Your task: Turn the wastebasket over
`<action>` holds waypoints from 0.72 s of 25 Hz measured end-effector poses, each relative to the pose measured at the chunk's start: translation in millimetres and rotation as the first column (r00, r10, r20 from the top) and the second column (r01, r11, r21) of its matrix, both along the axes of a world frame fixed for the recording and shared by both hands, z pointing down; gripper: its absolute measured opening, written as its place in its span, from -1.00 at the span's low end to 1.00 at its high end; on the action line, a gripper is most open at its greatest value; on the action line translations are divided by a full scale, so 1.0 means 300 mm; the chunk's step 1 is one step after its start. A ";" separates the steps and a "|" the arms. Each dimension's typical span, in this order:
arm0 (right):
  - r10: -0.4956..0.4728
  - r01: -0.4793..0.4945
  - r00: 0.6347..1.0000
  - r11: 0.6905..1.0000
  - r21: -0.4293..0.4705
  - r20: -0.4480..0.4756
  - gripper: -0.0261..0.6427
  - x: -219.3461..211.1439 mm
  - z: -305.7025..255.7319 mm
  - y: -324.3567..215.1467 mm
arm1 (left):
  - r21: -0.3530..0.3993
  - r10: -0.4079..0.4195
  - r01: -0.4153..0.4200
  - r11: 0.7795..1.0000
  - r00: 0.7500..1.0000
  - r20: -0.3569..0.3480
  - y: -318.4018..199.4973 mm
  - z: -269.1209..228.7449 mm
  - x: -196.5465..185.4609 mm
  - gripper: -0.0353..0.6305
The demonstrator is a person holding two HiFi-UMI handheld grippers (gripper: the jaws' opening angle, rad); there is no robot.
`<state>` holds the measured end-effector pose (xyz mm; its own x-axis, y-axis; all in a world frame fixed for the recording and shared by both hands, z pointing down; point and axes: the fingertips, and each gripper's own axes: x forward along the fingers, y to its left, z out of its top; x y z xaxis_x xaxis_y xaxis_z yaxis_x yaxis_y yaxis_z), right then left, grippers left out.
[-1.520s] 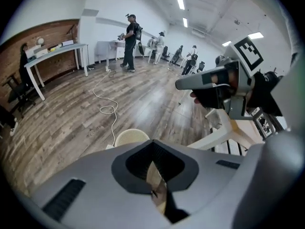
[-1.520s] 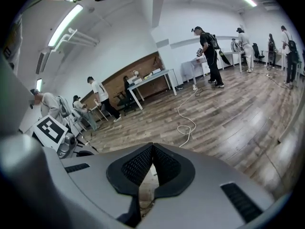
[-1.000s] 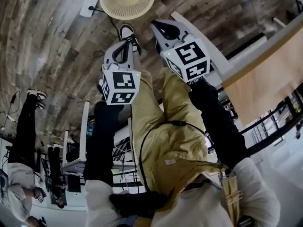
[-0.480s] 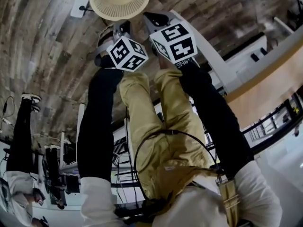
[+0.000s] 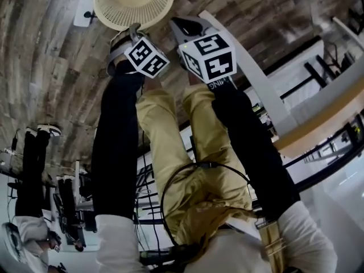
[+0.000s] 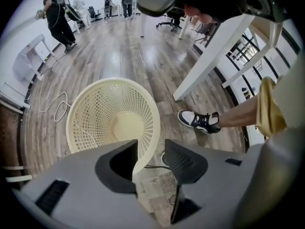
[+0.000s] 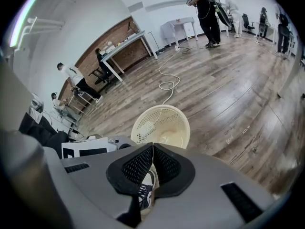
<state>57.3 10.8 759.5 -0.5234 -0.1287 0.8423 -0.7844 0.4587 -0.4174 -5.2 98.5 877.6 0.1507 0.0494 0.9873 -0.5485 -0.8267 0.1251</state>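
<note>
The cream plastic lattice wastebasket (image 5: 133,1) is seen standing on the brown wooden plank floor (image 5: 51,56), with its mouth turned up. The left gripper (image 5: 129,38) is held just at its near rim. In the left gripper view the jaws of this gripper (image 6: 150,151) are kept well apart, and the rim of the wastebasket (image 6: 112,123) is seen in the gap, close to one jaw. Contact cannot be confirmed. The right gripper (image 5: 187,30) is held beside it. Its jaws (image 7: 152,149) are pressed together with nothing between them, and the wastebasket (image 7: 162,125) lies just beyond their tips.
</note>
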 end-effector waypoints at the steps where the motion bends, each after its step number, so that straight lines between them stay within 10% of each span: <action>1: 0.000 0.000 1.000 1.000 -0.005 0.000 -0.86 -0.005 0.009 0.000 | -0.005 0.012 -0.012 1.000 1.000 0.005 -0.001 0.020 -0.005 -0.40; 12: 0.032 -0.032 0.999 0.999 -0.009 0.003 -0.86 0.024 0.068 -0.007 | -0.081 0.102 -0.099 0.992 0.994 0.041 0.036 0.158 -0.030 -0.63; 18: 0.035 -0.035 0.999 0.999 0.009 -0.004 -0.86 0.040 0.061 -0.010 | 0.014 0.173 -0.174 0.985 0.984 0.045 0.010 0.124 -0.016 -0.72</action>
